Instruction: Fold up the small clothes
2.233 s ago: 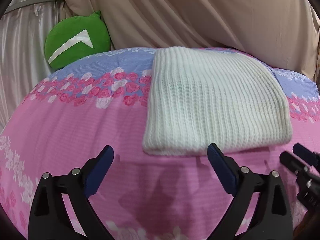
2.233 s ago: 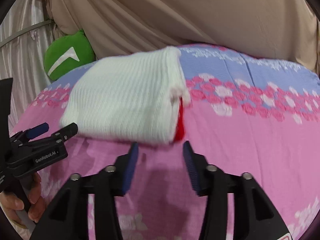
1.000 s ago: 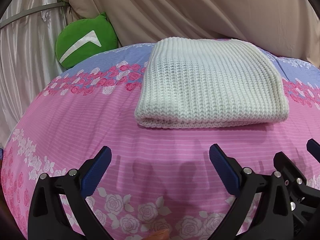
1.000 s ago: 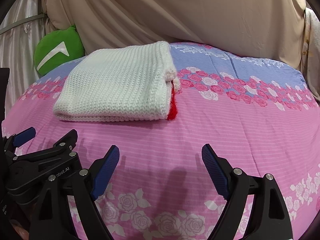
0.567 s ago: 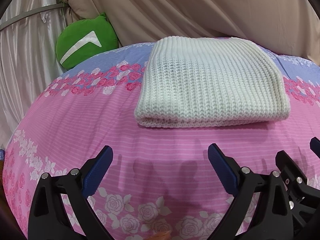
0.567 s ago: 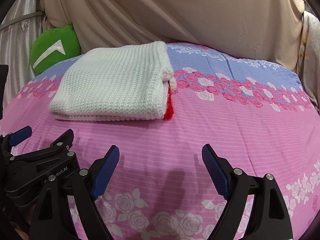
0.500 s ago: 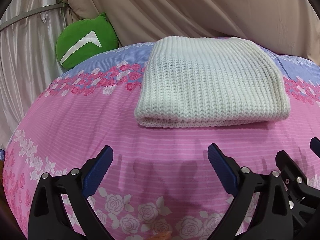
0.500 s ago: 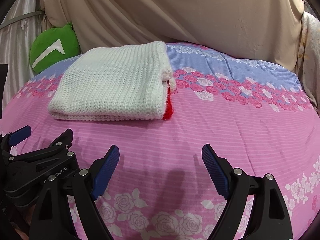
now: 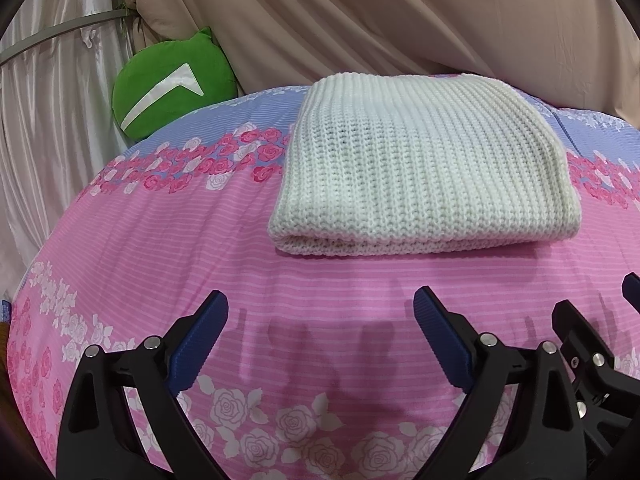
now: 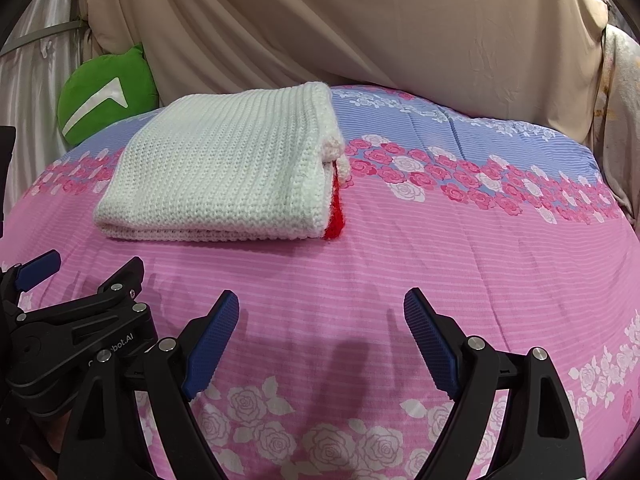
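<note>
The white knit garment lies folded flat on the bed, centre-right of the left wrist view, upper left in the right wrist view. Left claw and right claw are both spread, empty, hanging near the fold w/o touching. Judgement: fold looks done; any tidy-up should tuck the red edge (peeking out at the right side). Green cushion sits upper left, well apart; nothing blocks.

"bot.AI" on left tool
</note>
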`<move>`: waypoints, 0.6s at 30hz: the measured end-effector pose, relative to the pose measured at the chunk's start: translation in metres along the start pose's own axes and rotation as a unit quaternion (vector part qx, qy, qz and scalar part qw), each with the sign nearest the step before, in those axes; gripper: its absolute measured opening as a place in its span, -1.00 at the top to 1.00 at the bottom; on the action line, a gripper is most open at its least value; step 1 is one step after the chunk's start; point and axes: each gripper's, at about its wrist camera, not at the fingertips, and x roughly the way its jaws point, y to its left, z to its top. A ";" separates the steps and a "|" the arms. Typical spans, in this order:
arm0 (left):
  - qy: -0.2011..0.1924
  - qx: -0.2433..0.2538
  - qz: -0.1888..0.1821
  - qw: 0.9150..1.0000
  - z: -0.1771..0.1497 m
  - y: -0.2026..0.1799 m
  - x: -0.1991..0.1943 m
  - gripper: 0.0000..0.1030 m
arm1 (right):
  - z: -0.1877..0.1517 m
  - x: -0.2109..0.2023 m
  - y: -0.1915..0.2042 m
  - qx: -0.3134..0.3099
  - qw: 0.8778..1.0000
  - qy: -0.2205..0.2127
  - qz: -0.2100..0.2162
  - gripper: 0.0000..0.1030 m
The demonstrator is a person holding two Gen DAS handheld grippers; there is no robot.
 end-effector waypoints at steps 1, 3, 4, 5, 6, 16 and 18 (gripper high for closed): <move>-0.001 0.000 0.000 1.000 0.000 0.001 0.000 -0.77 | 0.000 0.000 0.000 0.000 1.000 0.000 0.000 -0.61; -0.003 0.000 0.000 1.000 0.000 0.002 -0.001 -0.77 | 0.000 -0.001 0.000 0.001 1.000 -0.001 0.000 -0.62; -0.004 0.002 0.000 1.000 0.000 0.002 -0.001 -0.77 | 0.000 0.000 -0.001 0.001 1.000 -0.001 0.000 -0.62; -0.005 0.003 -0.001 1.000 0.000 0.002 -0.001 -0.77 | 0.000 -0.001 -0.001 0.001 1.000 -0.001 -0.003 -0.62; -0.005 0.004 -0.001 1.000 0.000 0.002 -0.001 -0.77 | 0.001 0.000 -0.002 0.001 1.000 0.000 -0.006 -0.62; -0.012 0.009 0.001 1.000 -0.001 0.002 -0.005 -0.74 | 0.001 0.000 -0.002 0.001 1.000 -0.001 -0.013 -0.62; -0.010 0.012 0.000 1.000 -0.001 0.002 -0.004 -0.72 | 0.001 -0.001 -0.001 -0.001 1.000 -0.001 -0.018 -0.62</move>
